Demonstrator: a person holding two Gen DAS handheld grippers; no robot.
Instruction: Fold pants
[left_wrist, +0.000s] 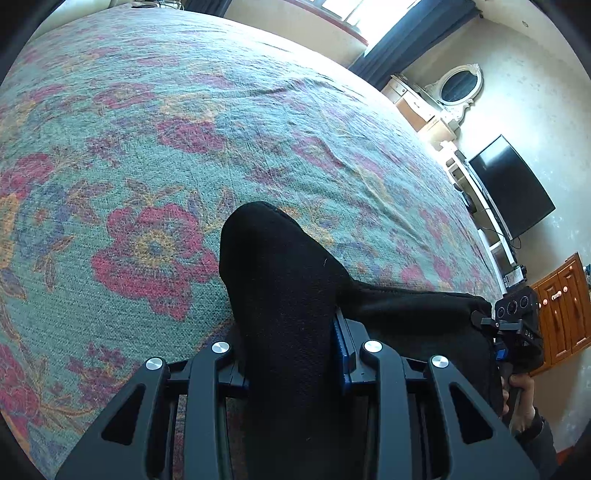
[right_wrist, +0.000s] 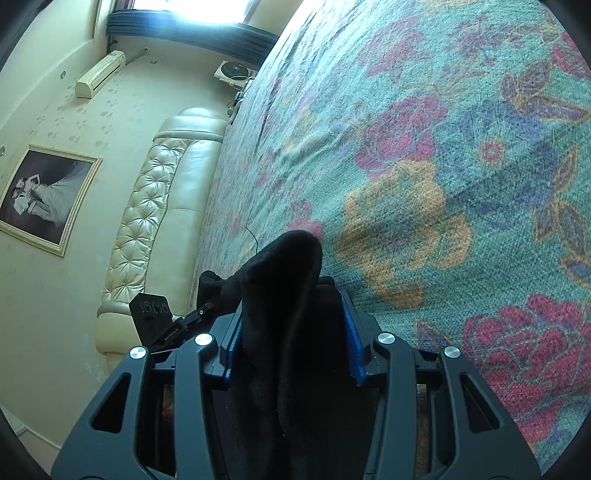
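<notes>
My left gripper (left_wrist: 291, 354) has its fingers clenched on a bunched fold of the black pants (left_wrist: 284, 295), which rises past the fingertips over the floral bedspread (left_wrist: 147, 147). My right gripper (right_wrist: 291, 332) likewise clamps the pants (right_wrist: 288, 280) between its blue pads (right_wrist: 352, 343).

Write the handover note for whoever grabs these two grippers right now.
Left gripper: shut on a bunch of the black pants.
Right gripper: shut on another bunch of the same pants; it shows at the right edge of the left wrist view.
Pants hang between the two grippers, above the floral bedspread.
Done: both grips taken, fabric lifted.
Left: lay the pants flat on the bedspread and fold; no finished fold is visible.
</notes>
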